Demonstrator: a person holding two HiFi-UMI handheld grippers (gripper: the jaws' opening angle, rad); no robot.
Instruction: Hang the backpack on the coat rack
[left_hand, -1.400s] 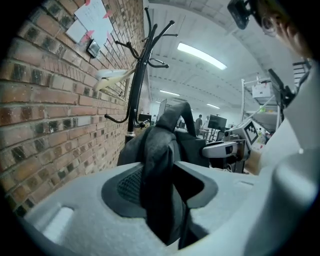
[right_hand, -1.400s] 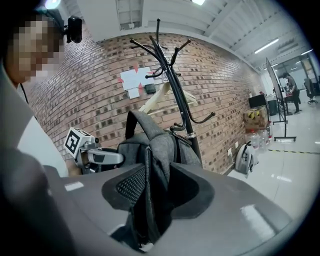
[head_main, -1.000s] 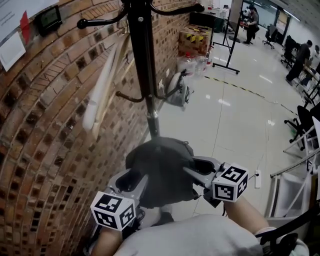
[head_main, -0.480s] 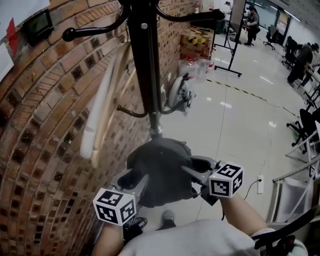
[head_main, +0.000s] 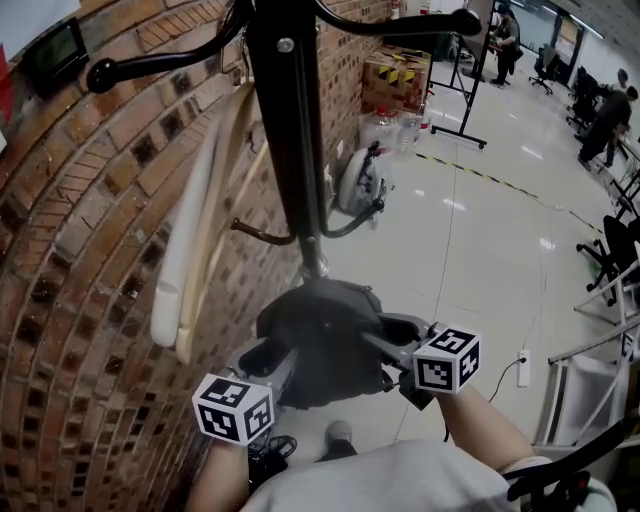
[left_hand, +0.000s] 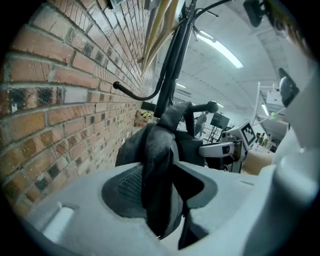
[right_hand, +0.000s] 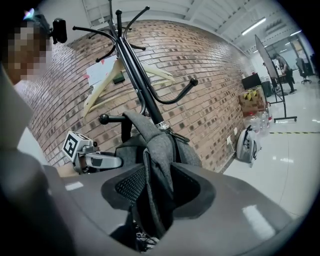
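Note:
A dark grey backpack (head_main: 320, 340) hangs between my two grippers, just in front of the black coat rack pole (head_main: 292, 130). My left gripper (head_main: 268, 362) is shut on a fold of its fabric (left_hand: 159, 165) at the left side. My right gripper (head_main: 385, 340) pinches the fabric (right_hand: 156, 165) at the right side, and its jaws are opening slightly with the cloth still between them. A lower curved hook (head_main: 262, 232) sticks out left of the pole above the bag. Upper hooks (head_main: 150, 65) spread out at the top.
A wooden hanger (head_main: 195, 230) hangs from the rack against the brick wall (head_main: 90, 300). A light backpack (head_main: 355, 182) leans on the floor behind the pole, with boxes (head_main: 392, 75) and bottles beyond. A power strip (head_main: 521, 368) lies at right. People stand far off.
The rack looms larger and nearer. Both grippers and the backpack have drifted toward the pole and a little lower. Both grips on the fabric look the same.

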